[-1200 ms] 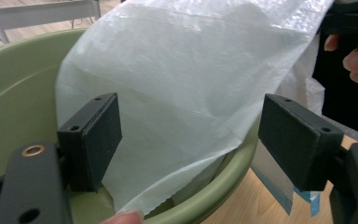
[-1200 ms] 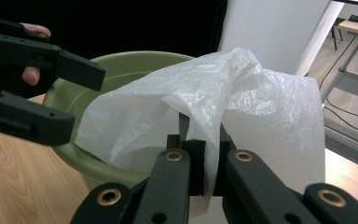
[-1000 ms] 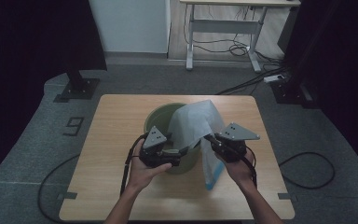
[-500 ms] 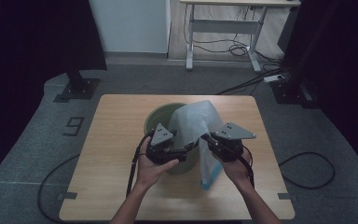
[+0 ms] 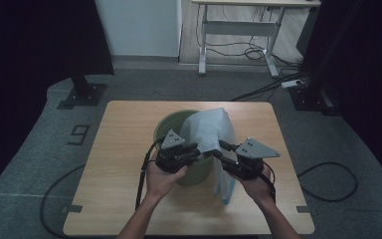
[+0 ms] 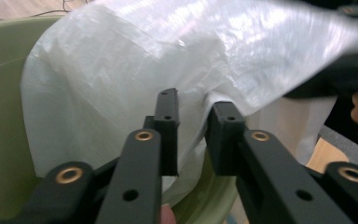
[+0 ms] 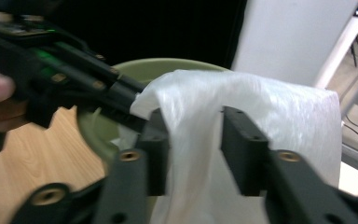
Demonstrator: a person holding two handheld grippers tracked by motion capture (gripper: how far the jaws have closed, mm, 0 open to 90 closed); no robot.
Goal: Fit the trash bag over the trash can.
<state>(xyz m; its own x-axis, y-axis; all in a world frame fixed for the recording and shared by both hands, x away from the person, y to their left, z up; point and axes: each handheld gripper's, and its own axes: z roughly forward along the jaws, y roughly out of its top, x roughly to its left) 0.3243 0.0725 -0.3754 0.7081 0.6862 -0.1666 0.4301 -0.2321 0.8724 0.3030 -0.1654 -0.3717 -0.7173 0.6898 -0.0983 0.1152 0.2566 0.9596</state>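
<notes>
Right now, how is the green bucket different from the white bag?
The green bucket is stiff and round and stands upright on the table; the white bag is thin, crinkly and floppy. The bucket is solid green; the bag is pale, and light shines through it. The bucket holds its own shape; the bag droops partly into the bucket and partly down its outside. Both are open containers, and both sit between the two grippers.

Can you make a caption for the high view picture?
Two hand-held grippers, left and right, fit a white plastic bag into a green bucket.
</notes>
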